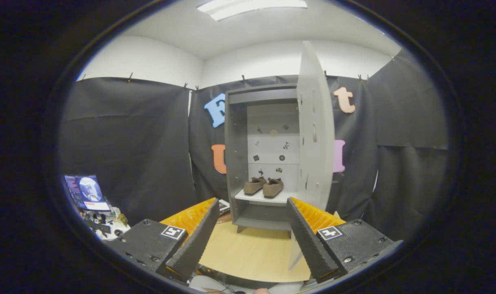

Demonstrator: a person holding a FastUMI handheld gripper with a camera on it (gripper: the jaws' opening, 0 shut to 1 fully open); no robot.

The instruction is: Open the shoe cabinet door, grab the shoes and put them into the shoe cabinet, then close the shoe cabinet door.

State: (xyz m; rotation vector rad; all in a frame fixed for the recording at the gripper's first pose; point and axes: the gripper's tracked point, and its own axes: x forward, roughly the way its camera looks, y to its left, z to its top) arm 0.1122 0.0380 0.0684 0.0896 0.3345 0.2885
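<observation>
Grey shoe cabinet [236, 163], centre frame, one | brown shoes [264, 186], two, side by side on its shelf [259, 199] | door [314, 130], one, swung open, right of centre, upright, just beyond right finger | gripper [248, 245] released, empty, fingers spread over wooden tabletop [252, 253] | judged next: push door shut.

- We saw a bright ceiling light [252, 8] overhead, blown out to glare.
- The cabinet [236, 155] interior stayed evenly lit; its door [315, 130] looked pale.
- Edges bent strongly, and a monitor [86, 192] there looked soft.
</observation>
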